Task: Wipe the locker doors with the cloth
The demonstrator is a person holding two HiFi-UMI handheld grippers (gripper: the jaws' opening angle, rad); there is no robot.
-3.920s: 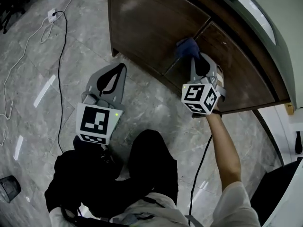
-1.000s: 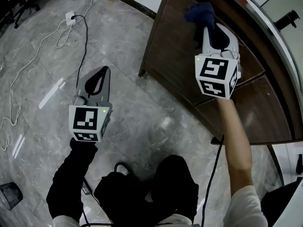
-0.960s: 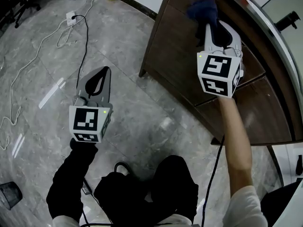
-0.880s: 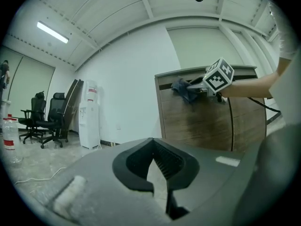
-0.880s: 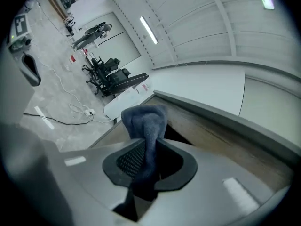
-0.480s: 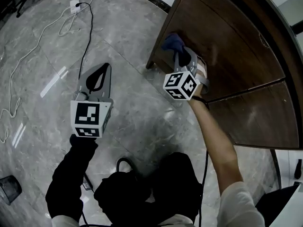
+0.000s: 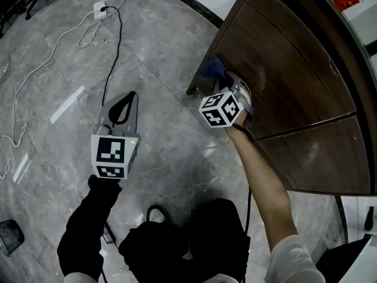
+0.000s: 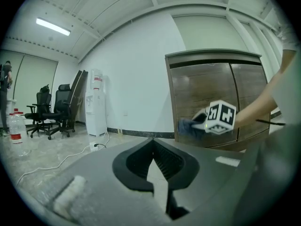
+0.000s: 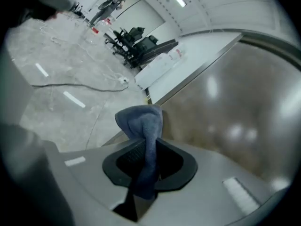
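Cloth (image 7: 211, 69) in R gripper (image 9: 149, 147) at locker door (image 7: 277, 58) bottom corner, floor (image 7: 159, 58) beside.

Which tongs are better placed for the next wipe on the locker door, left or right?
Right. The right tongs are shut on the blue cloth, close by the locker door at its lower corner. The left tongs are shut, empty, and out over the floor, away from the door.

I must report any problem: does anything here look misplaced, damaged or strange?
Nothing is damaged or spilled. The dark blue cloth is clamped in the right gripper by the brown wooden locker door. Only a white power strip and cables lie loose on the grey marble floor.
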